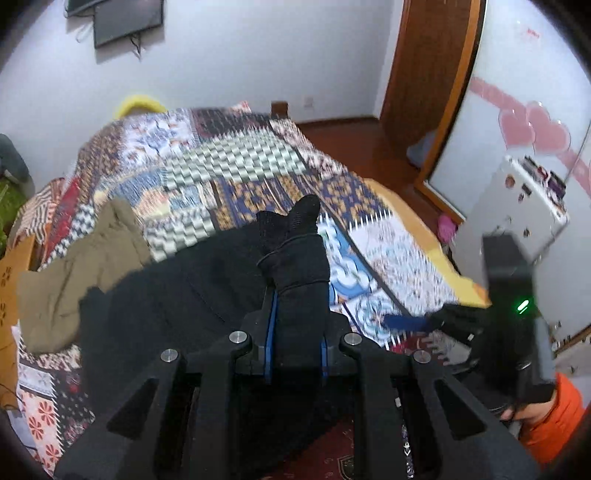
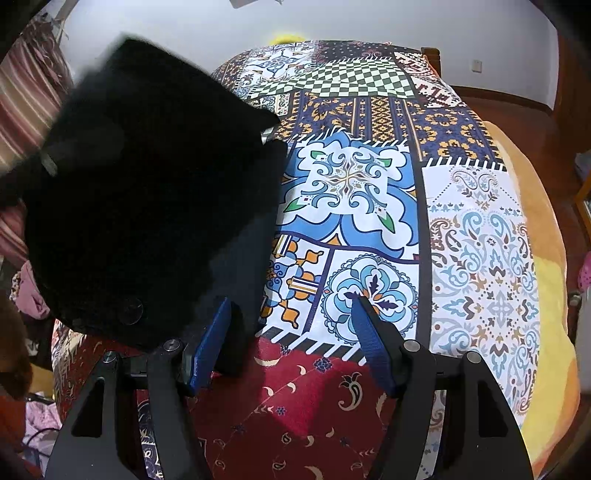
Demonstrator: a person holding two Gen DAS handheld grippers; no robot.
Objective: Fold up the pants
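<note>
Both handheld units, the left gripper [image 1: 297, 332] and the right gripper [image 2: 288, 339], are matte black frames with triangular cut-outs, round silver screws at the finger pivots and blue ribbed pads, one body shows a green indicator light [image 1: 522, 305], and the person wears an orange sleeve [image 1: 554, 417].

Patchwork-covered bed [image 2: 369, 192], black pants [image 1: 166, 295], olive garment [image 1: 85, 266]

Bed [image 1: 236, 173] with patchwork quilt [image 2: 480, 236] fills centre. White wall [image 1: 221, 66] at 12 o'clock, dark screen [image 1: 125, 18] mounted at 11. Wooden door frame [image 1: 458, 92] at 1 o'clock, reddish wood floor [image 1: 354, 144] below it. White cabinet [image 1: 517, 206] at 3 o'clock.
</note>
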